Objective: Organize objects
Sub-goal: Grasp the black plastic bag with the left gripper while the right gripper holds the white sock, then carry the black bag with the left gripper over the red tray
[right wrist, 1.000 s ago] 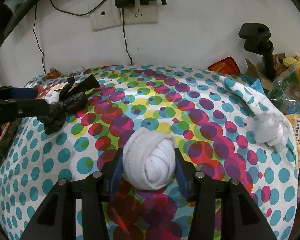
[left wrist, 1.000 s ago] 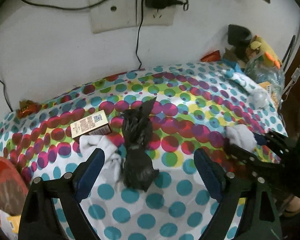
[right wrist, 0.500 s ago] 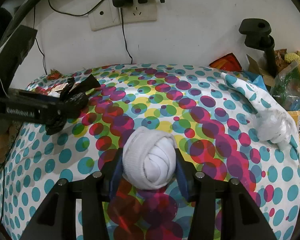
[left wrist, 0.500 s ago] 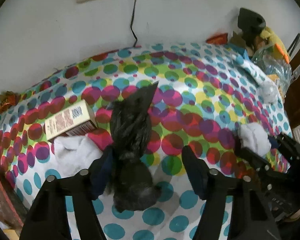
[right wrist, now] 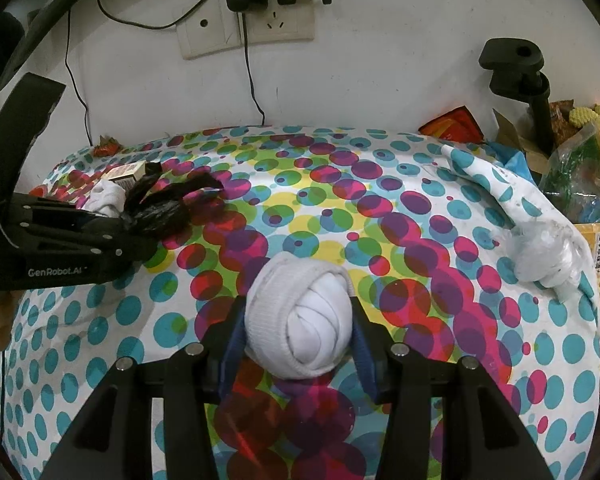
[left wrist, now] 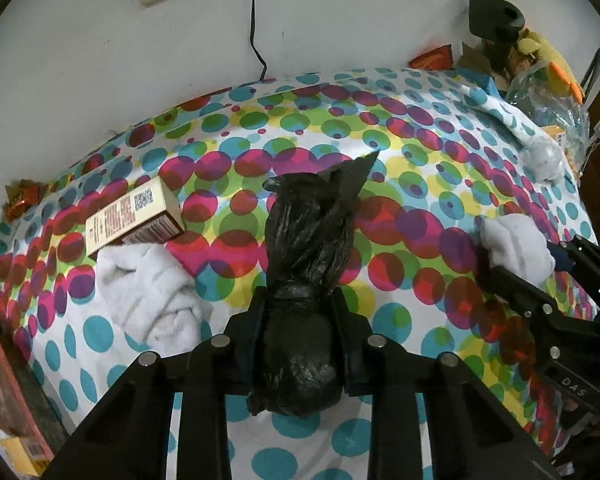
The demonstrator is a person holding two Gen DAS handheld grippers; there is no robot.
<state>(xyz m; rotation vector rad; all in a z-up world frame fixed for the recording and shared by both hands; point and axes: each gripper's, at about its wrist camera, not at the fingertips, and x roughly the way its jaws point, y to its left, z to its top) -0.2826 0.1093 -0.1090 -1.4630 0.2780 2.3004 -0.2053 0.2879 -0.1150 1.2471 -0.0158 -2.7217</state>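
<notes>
Black bag (left wrist: pixel 300 300): pinched at its knotted neck in the left gripper (left wrist: pixel 300 312) jaws, low on the dotted desk (left wrist: pixel 400 120); best lifted straight, clear of the white towel (left wrist: pixel 152 292). Rolled sock (right wrist: pixel 300 320): clamped in the right gripper (right wrist: pixel 298 328) jaws, kept steady.

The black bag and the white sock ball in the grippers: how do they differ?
The black bag is long, crinkly plastic, knotted partway along; the white sock ball is round, soft knit. The left gripper pinches the bag near its knot; the right gripper spans the ball's full width. Both are gripped over the dotted cloth.
</notes>
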